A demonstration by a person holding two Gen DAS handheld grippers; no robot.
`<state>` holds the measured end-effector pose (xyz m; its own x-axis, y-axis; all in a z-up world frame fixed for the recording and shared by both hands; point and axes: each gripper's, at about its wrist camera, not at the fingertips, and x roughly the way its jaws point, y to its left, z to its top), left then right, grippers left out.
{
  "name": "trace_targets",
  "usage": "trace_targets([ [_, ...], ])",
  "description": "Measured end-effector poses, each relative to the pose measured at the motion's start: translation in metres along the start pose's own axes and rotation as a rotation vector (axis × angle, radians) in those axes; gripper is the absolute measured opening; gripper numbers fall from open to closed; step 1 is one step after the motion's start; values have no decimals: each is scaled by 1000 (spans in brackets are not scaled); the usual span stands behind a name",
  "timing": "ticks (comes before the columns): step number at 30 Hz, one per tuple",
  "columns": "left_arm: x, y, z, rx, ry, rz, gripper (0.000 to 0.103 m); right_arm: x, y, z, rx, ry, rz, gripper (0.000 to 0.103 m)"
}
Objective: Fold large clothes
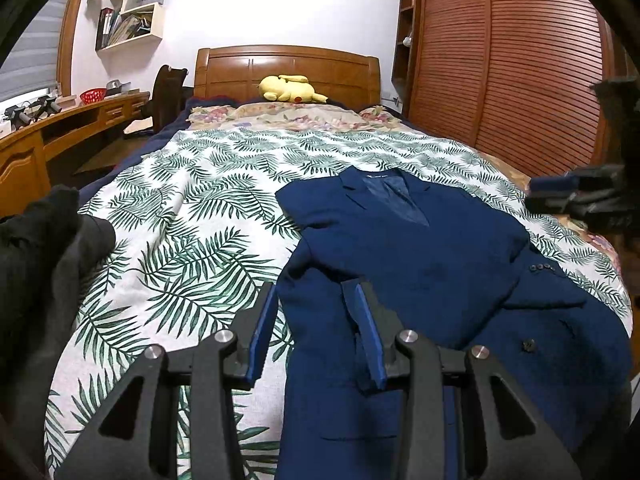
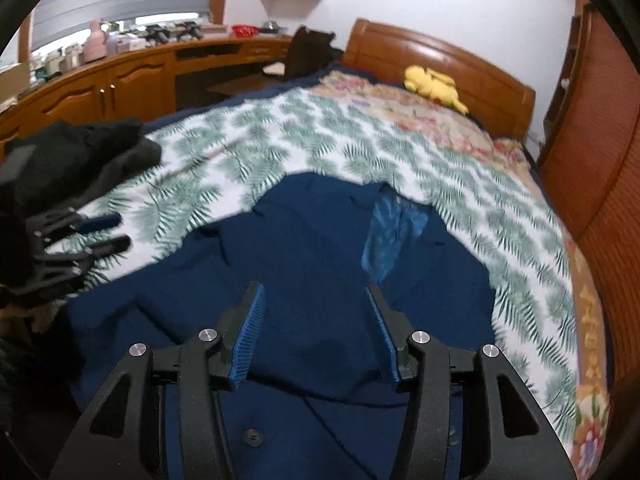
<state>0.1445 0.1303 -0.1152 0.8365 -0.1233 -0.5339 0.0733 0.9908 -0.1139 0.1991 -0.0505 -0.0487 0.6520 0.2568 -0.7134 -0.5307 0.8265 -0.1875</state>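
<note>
A navy blue suit jacket (image 1: 432, 264) lies front up on the leaf-print bedspread (image 1: 192, 208), collar toward the headboard, one sleeve folded across its front. My left gripper (image 1: 316, 292) is open and empty, hovering over the jacket's left edge. My right gripper (image 2: 314, 292) is open and empty above the jacket's middle (image 2: 312, 248); it also shows at the right edge of the left wrist view (image 1: 560, 196). The left gripper shows at the left of the right wrist view (image 2: 108, 232).
A pile of dark clothes (image 1: 48, 248) lies at the bed's left side. A yellow plush toy (image 1: 288, 89) sits by the wooden headboard (image 1: 288, 68). A wooden desk (image 1: 60, 128) runs along the left wall; a slatted wardrobe (image 1: 504, 72) stands right.
</note>
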Motion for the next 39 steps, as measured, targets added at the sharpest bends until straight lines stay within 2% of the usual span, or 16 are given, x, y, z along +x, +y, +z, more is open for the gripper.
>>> trace_targets([
  [6,2,6,-3,-8,12,13,39,53,11,2,23,56,43,51],
  [12,3,14,-6,-20,20,24,39,106,54,19,-15,111,127,51],
  [18,1,22,-9,-31,25,34,39,144,86,29,-48,169,173,51],
  [21,0,25,-10,-33,24,37,39,160,91,30,-52,217,164,51],
  [24,0,26,-10,-34,24,39,39,169,91,28,-46,264,207,51],
  [25,0,27,-10,-35,24,38,39,169,91,27,-51,273,214,49],
  [29,-2,29,-10,-36,19,37,39,162,94,19,-85,286,257,4],
  [33,-5,26,-9,-34,5,36,39,133,88,15,-62,180,257,2],
  [39,-8,24,-7,-32,-6,29,39,58,81,2,-9,33,276,2],
])
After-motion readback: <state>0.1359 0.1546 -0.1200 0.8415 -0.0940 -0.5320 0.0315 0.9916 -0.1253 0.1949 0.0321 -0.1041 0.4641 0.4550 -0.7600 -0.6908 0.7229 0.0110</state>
